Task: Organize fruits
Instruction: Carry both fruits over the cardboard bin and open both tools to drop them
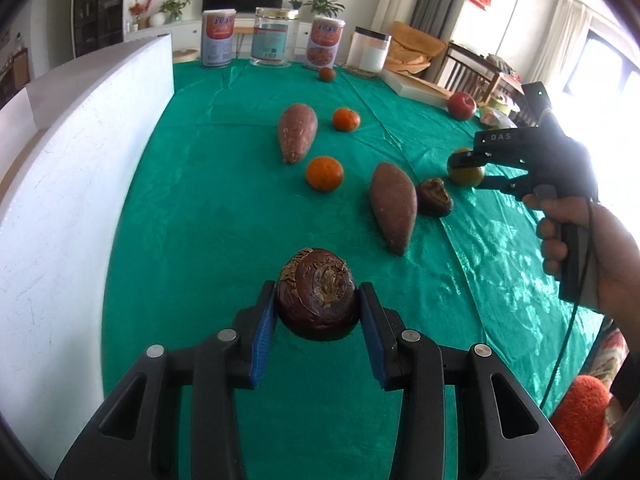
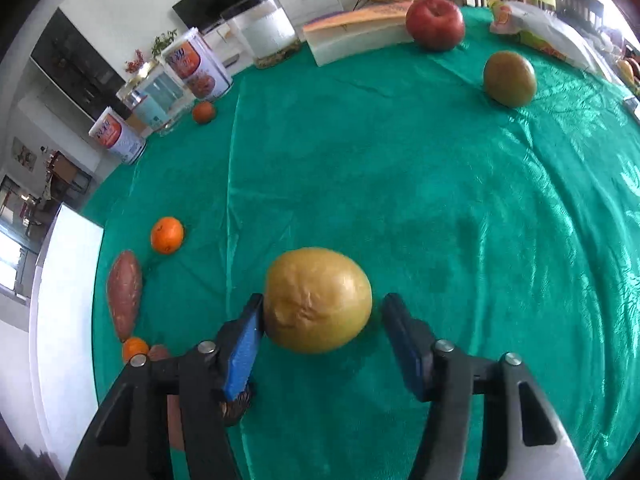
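A dark purple-brown round fruit (image 1: 318, 300) sits between the blue pads of my left gripper (image 1: 317, 285), which is shut on it just above the green cloth (image 1: 224, 240). A yellow, dimpled fruit (image 2: 318, 300) lies between the fingers of my right gripper (image 2: 323, 298); the left pad touches it and a thin gap shows at the right pad. In the left wrist view, the right gripper (image 1: 466, 171) is at the right with a hand (image 1: 572, 240) on its handle. Two sweet potatoes (image 1: 298, 132) (image 1: 394, 208), oranges (image 1: 324, 173) (image 1: 346, 119) and a shrivelled dark fruit (image 1: 434, 196) lie mid-table.
A white board (image 1: 80, 180) walls the left edge. Two cans (image 1: 217, 38), two clear jars (image 1: 276, 38) and a small orange (image 1: 327, 74) line the far edge. A red apple (image 2: 435, 23), a white block (image 2: 352, 36) and a green-brown fruit (image 2: 510, 78) lie far right.
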`<act>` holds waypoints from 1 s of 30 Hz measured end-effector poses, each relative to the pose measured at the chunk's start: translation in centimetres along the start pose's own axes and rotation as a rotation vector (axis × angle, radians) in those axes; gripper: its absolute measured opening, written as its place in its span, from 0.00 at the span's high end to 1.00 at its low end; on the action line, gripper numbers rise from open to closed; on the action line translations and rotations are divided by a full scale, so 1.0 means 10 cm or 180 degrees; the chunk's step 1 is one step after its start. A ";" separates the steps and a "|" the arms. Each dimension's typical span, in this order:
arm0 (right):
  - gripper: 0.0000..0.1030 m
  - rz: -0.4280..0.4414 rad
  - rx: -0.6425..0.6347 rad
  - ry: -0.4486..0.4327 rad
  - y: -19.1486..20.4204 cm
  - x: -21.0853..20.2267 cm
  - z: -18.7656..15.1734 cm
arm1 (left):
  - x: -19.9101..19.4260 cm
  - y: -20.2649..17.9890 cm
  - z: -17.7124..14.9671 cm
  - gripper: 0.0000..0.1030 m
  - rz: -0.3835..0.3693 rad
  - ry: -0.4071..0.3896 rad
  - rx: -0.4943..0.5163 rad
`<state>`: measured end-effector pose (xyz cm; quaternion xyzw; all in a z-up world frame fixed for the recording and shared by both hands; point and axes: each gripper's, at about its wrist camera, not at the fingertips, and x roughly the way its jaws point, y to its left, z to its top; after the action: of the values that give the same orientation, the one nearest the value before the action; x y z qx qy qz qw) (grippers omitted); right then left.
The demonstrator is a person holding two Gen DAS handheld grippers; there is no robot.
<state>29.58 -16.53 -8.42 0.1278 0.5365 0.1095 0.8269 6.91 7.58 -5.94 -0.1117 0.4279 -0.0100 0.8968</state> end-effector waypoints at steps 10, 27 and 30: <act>0.50 0.0661 -0.0782 -0.0252 0.75 -1.08 -0.50 | -1.31 0.18 0.20 0.60 -0.0504 -0.0461 -0.0229; 0.49 0.1363 -0.3226 0.0573 3.75 -0.57 -2.63 | -1.51 2.09 -0.35 0.59 0.1282 -0.0110 -0.1030; 0.46 0.1372 -0.3199 0.0512 3.75 -0.56 -2.60 | -1.47 2.09 -0.39 0.57 0.1259 -0.0115 -0.1019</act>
<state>1.87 19.49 -1.48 -0.1845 0.4414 0.5283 0.7014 -7.02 28.87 -1.46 -0.1666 0.4214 0.2356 0.8597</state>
